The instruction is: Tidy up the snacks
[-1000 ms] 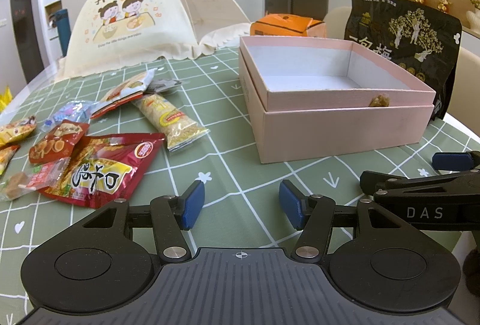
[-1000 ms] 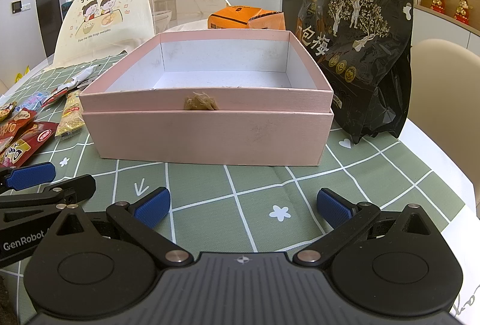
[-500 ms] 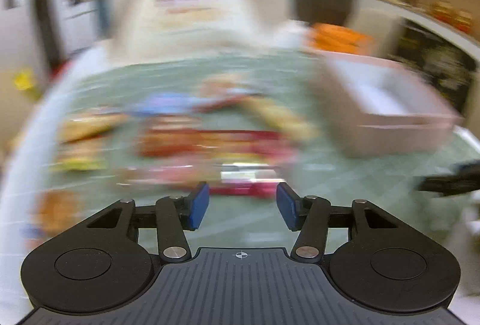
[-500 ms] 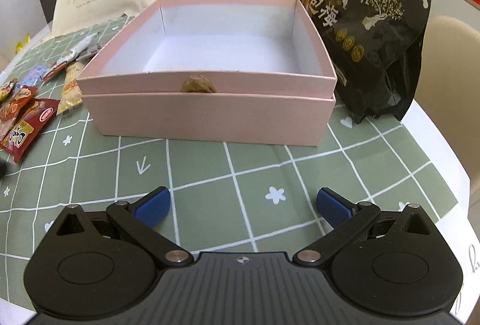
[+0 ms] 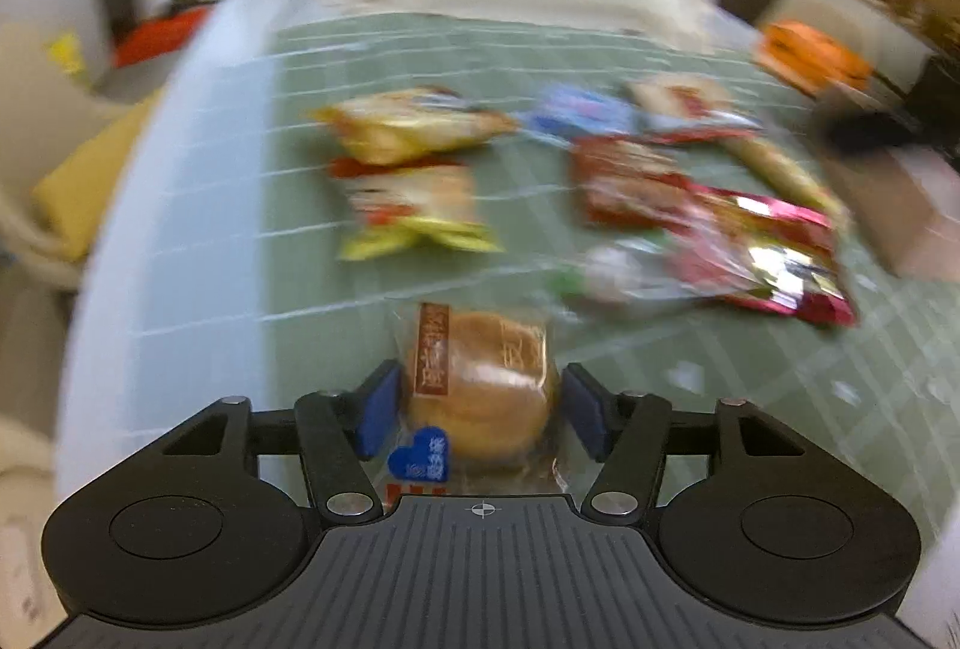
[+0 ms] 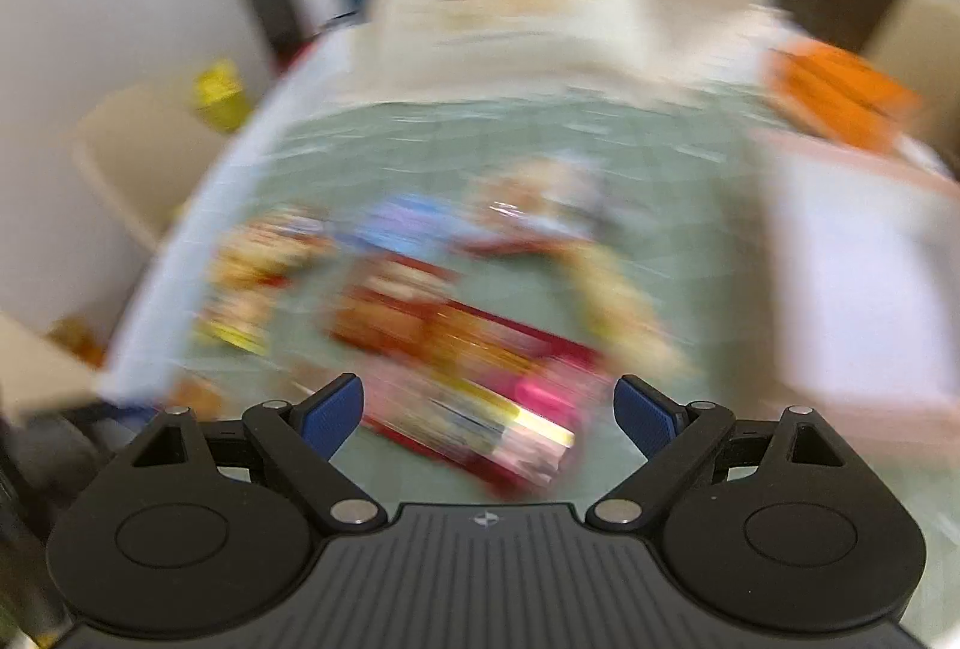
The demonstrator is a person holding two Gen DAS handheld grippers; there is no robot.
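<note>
Both hand-held grippers hang spread over the counter (image 5: 372, 49): left hand-held gripper (image 5: 477, 409) (jaws just widened) straddles a wrapped pastry (image 5: 480, 385) for pickup, right hand-held gripper (image 6: 487, 416) (jaws just narrowing) holds nothing.

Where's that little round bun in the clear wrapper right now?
In the left wrist view, the wrapped bun lies on the green checked tablecloth between the two blue pads of the left claw, near the table's left edge, with the other snack packets beyond it.

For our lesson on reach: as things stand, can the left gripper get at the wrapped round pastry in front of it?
Probably yes. The wrapped pastry already lies between the left gripper's open blue pads, with nothing lying over it.
</note>
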